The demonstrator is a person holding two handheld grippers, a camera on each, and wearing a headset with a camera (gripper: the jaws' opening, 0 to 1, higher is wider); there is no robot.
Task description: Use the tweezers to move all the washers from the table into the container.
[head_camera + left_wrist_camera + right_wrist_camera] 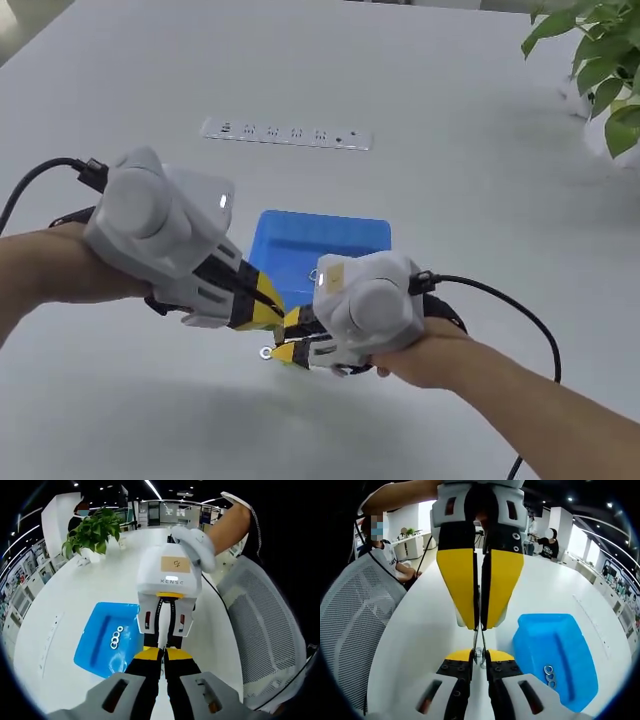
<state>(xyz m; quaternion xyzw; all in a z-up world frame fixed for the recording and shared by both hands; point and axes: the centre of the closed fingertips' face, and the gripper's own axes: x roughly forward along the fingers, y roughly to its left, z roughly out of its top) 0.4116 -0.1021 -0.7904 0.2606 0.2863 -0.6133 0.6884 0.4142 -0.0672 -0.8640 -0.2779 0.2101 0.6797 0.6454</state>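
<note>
The blue container [322, 236] sits on the white table just beyond both grippers. It holds several washers [116, 637] [549, 674]. The left gripper [272, 305] and right gripper [292, 336] meet tip to tip in front of it. Thin metal tweezers [479, 630] run from between the left gripper's [481, 620] yellow jaws down into the right gripper's [480, 656] jaws. Both pairs of jaws stand closed on them. One washer [265, 352] lies on the table beside the tips. In the left gripper view the right gripper [162, 642] faces the left gripper [163, 655].
A white power strip [287, 133] lies farther back on the table. A potted plant [600, 60] stands at the far right corner. A mesh chair [260, 625] is beside the table. Cables trail from both grippers.
</note>
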